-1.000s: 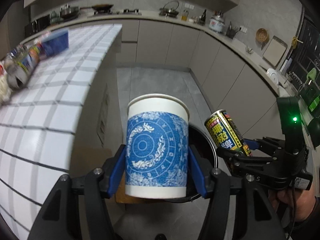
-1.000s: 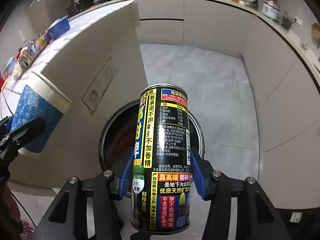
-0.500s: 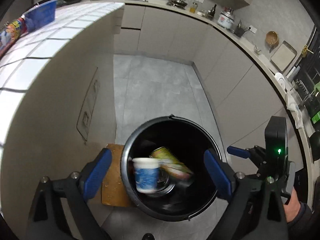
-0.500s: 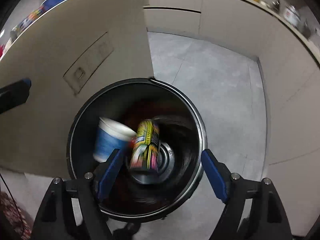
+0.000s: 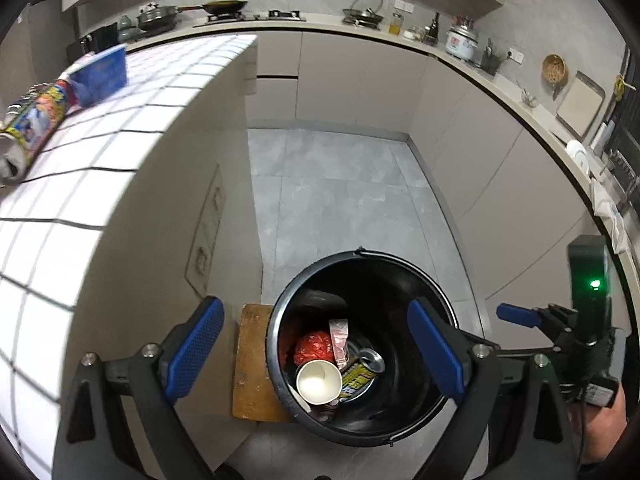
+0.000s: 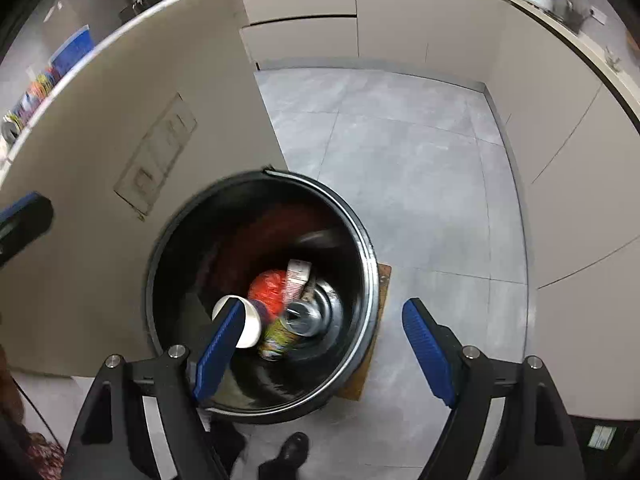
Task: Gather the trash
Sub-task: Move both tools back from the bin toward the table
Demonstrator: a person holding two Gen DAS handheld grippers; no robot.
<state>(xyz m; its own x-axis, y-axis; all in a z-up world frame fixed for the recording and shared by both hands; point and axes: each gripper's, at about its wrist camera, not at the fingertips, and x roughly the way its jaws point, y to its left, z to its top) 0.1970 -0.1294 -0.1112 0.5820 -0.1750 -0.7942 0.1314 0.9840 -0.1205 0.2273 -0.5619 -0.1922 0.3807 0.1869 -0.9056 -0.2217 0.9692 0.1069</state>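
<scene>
— Black bin [image 5: 362, 264]: what can you make out inside?
— Paper cup [image 5: 319, 382] and can [image 5: 362, 372] at the bottom, blurred in your right view.
— Your fingers?
— Left gripper [image 5: 316, 354] spread, empty; right gripper [image 6: 320, 354] opening, empty.
— Room?
— Grey floor [image 5: 332, 184], white tiled table [image 5: 120, 128] with more trash [image 5: 34, 120].

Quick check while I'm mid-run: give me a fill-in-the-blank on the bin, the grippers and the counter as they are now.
1. The paper cup and the drink can lie inside the black ____.
2. Nothing is between the left gripper's blue pads; its jaws stand ____.
3. The right gripper holds ____.
4. On the tiled counter, a ____ box remains.

Missing words: bin; open; nothing; blue
</scene>
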